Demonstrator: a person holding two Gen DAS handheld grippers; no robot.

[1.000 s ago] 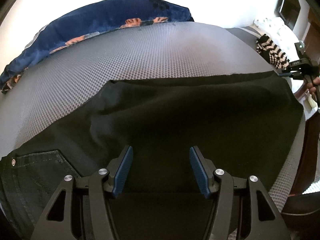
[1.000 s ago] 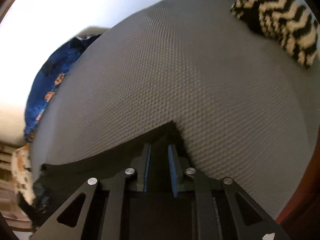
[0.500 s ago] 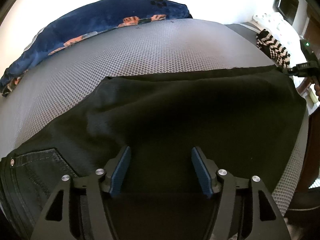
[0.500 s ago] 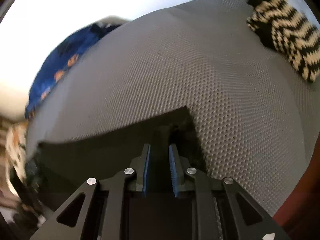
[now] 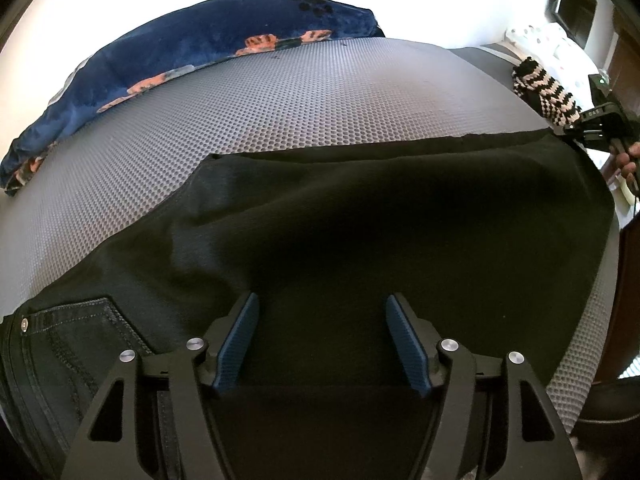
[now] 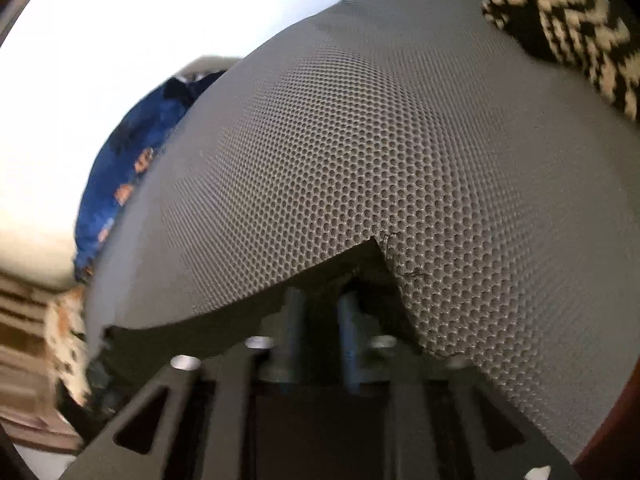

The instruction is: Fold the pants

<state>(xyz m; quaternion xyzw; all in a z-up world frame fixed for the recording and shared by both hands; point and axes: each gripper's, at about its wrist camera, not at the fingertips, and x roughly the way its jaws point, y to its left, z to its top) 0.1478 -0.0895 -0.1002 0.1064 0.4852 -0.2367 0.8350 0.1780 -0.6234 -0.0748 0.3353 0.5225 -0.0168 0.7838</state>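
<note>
Black pants [image 5: 360, 216] lie spread on a grey honeycomb mat [image 5: 304, 96], with a stitched back pocket [image 5: 76, 332] at the lower left. My left gripper [image 5: 322, 324] is open and hovers just above the middle of the pants, holding nothing. My right gripper [image 6: 320, 312] is shut on the far hem corner of the pants [image 6: 360, 264]. It also shows in the left wrist view [image 5: 596, 124] at the right end of the pants, held by a hand.
A dark blue patterned blanket [image 5: 192, 48] lies along the mat's far edge. A black and cream zigzag knit [image 5: 544, 88] sits at the far right corner and shows in the right wrist view [image 6: 568, 28]. The mat's right edge [image 5: 600, 304] drops off near dark wood.
The right gripper has pulled the hem corner, drawing the far edge of the pants straighter and flatter. The left gripper has stayed open over the pants and barely moved.
</note>
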